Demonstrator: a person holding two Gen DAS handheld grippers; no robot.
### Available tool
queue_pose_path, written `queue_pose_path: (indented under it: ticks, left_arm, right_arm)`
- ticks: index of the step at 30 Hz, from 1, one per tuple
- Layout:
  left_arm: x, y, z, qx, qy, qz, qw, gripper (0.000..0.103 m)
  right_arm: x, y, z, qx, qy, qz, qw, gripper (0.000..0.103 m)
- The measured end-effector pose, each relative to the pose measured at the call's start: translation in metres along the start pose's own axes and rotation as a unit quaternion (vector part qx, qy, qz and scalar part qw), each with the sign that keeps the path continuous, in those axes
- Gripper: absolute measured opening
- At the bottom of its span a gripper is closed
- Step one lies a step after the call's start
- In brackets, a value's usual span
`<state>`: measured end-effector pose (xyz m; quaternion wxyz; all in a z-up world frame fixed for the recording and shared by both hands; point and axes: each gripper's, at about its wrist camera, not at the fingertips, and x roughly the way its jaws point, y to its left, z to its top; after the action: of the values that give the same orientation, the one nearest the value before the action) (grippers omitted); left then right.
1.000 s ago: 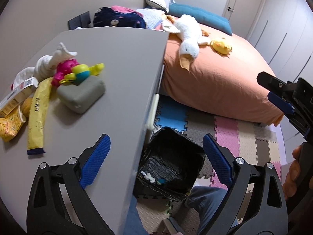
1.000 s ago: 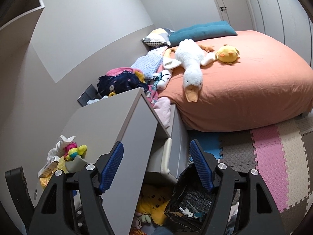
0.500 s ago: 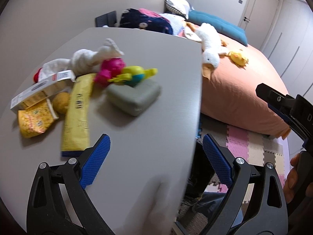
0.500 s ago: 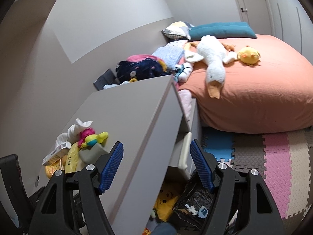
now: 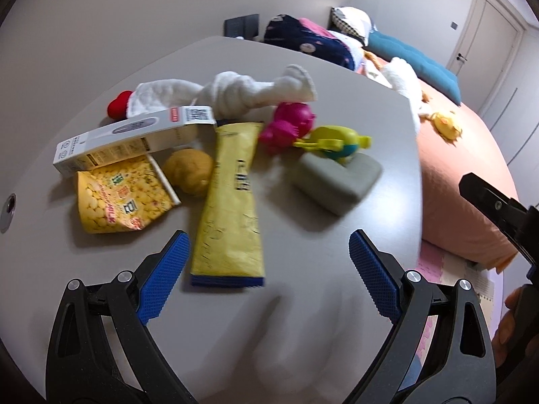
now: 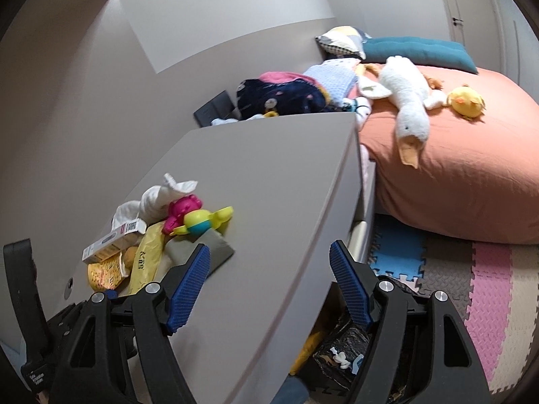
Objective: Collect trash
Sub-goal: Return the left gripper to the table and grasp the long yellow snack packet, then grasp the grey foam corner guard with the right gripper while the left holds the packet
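Observation:
A pile lies on the grey desk [image 5: 337, 77]: a long yellow wrapper [image 5: 232, 208], a yellow snack bag [image 5: 118, 198], a white carton [image 5: 134, 141], a yellowish lump [image 5: 190, 171], plus toys and a white cloth [image 5: 229, 91]. My left gripper [image 5: 269, 269] hangs open above the desk. The wrapper's near end shows between its fingers, untouched. My right gripper [image 6: 269, 282] stands open over the desk's front edge, holding nothing. A black-lined bin [image 6: 343, 353] with some scraps sits on the floor below it. The same pile [image 6: 151, 242] shows left of the right gripper.
A grey pouch [image 5: 337, 181], pink toy [image 5: 286, 131] and yellow-green toy [image 5: 333, 141] lie beside the wrappers. The orange bed [image 6: 454, 175] with a plush goose [image 6: 407, 107] stands to the right. Foam mats [image 6: 471, 289] cover the floor. A hand [image 5: 512, 320] holds the right gripper.
Both views have swung left over the desk. The pile now sits near and central in the left wrist view, and the bin has left that view. Both grippers stay open.

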<state>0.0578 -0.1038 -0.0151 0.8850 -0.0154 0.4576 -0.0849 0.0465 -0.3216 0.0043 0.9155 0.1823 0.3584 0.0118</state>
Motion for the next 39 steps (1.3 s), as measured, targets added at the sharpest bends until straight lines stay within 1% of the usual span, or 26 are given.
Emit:
queue_pose_path:
  ticks: [4, 6, 7, 10, 12, 13, 16, 18, 19, 21, 23, 28, 32, 35, 39]
  left_arm:
    - [0.009, 0.008, 0.002, -0.005, 0.005, 0.006, 1.0000, 0.090]
    - [0.013, 0.011, 0.002, -0.006, 0.010, 0.010, 0.9999, 0.085]
    - [0.016, 0.013, 0.003, -0.009, 0.012, 0.010, 0.9998, 0.084]
    - [0.024, 0.018, 0.006, -0.017, 0.018, 0.009, 0.9996, 0.077]
    - [0.029, 0.022, 0.009, -0.020, 0.021, 0.010, 0.9995, 0.071]
    - [0.030, 0.023, 0.010, -0.021, 0.020, 0.013, 0.9995, 0.070]
    - [0.033, 0.024, 0.015, -0.016, 0.016, 0.019, 0.9996, 0.061]
    - [0.033, 0.025, 0.017, -0.013, 0.015, 0.021, 0.9996, 0.046]
    - [0.034, 0.026, 0.018, -0.013, 0.014, 0.020, 0.9996, 0.043]
    - [0.033, 0.030, 0.020, -0.016, 0.014, 0.013, 0.9997, 0.031]
    - [0.032, 0.034, 0.020, -0.021, 0.015, 0.004, 0.9997, 0.023]
    - [0.014, 0.032, 0.023, -0.006, -0.009, 0.002, 0.9999, 0.021]
    - [-0.003, 0.032, 0.028, 0.001, -0.028, -0.007, 0.9996, 0.021]
    - [-0.013, 0.036, 0.031, 0.000, -0.038, -0.017, 0.9991, 0.021]
    - [-0.022, 0.047, 0.034, -0.015, -0.050, -0.020, 0.9984, 0.021]
  right_arm:
    - [0.014, 0.010, -0.002, -0.011, 0.013, 0.007, 1.000, 0.074]
    - [0.020, 0.013, -0.003, -0.014, 0.020, 0.009, 1.000, 0.074]
    - [0.023, 0.014, -0.003, -0.014, 0.023, 0.010, 1.000, 0.074]
    - [0.030, 0.016, -0.003, -0.015, 0.027, 0.010, 0.999, 0.074]
    - [0.032, 0.016, -0.003, -0.014, 0.028, 0.009, 0.999, 0.074]
    - [0.033, 0.016, -0.003, -0.013, 0.028, 0.008, 0.999, 0.074]
    - [0.035, 0.016, -0.003, -0.013, 0.029, 0.007, 0.999, 0.074]
    - [0.037, 0.017, -0.004, -0.015, 0.030, 0.007, 0.999, 0.074]
    - [0.038, 0.018, -0.004, -0.016, 0.031, 0.007, 0.999, 0.074]
    - [0.041, 0.020, -0.006, -0.017, 0.034, 0.007, 0.999, 0.074]
    - [0.044, 0.023, -0.008, -0.019, 0.037, 0.007, 0.999, 0.074]
    - [0.052, 0.033, -0.014, -0.027, 0.045, 0.010, 0.999, 0.074]
    - [0.058, 0.042, -0.017, -0.036, 0.051, 0.012, 0.998, 0.075]
    - [0.061, 0.049, -0.018, -0.044, 0.051, 0.010, 0.998, 0.082]
    - [0.070, 0.059, -0.020, -0.061, 0.051, 0.004, 0.997, 0.083]
